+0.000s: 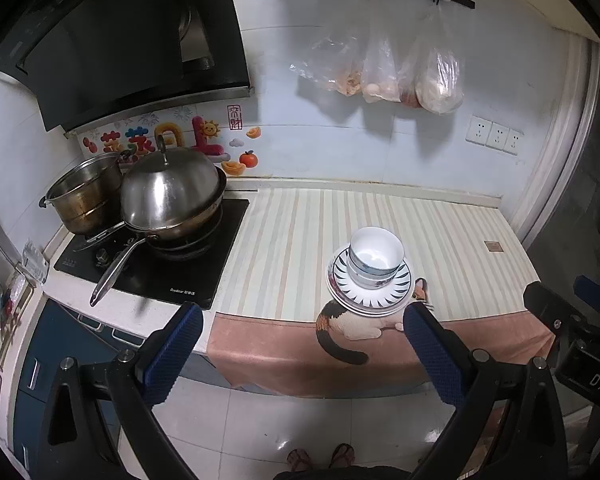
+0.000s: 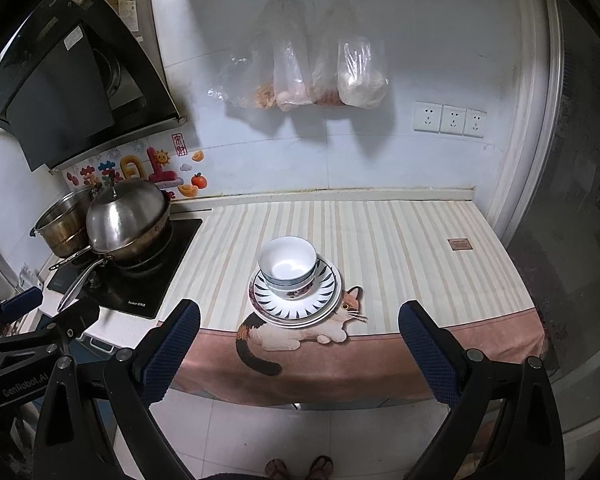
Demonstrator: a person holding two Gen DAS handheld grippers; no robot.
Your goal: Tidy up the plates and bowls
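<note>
- A stack of bowls (image 1: 376,258) sits nested on a stack of plates (image 1: 370,296) near the front edge of the worktop (image 1: 300,232), roughly midway along the striped cloth (image 1: 440,232); the top bowl is white inside and empty.
- The top plate carries a dark ray pattern round its rim, and the plates lie over the cat (image 1: 352,324) printed on the cloth's pink border, which hangs over the front edge.
- The left gripper (image 1: 302,320) hangs off the front edge of the worktop, jaws spread wide and holding nothing; the stack shows between its blue fingers (image 1: 172,352), nearer the right one.
- The right gripper (image 2: 300,318) is likewise held clear of the front edge, jaws wide apart and empty, with the bowls and plates centred between them.
- At the worktop's left end a lidded wok (image 1: 172,200) and a steel pot (image 1: 86,194) stand on a black hob (image 1: 160,272), well apart from the stack.
- Plastic bags (image 1: 380,68) hang from a wall rail above the worktop's back edge, with three sockets (image 1: 494,134) to their right.
- The person's sandalled feet (image 1: 320,458) show on the tiled floor below.
</note>
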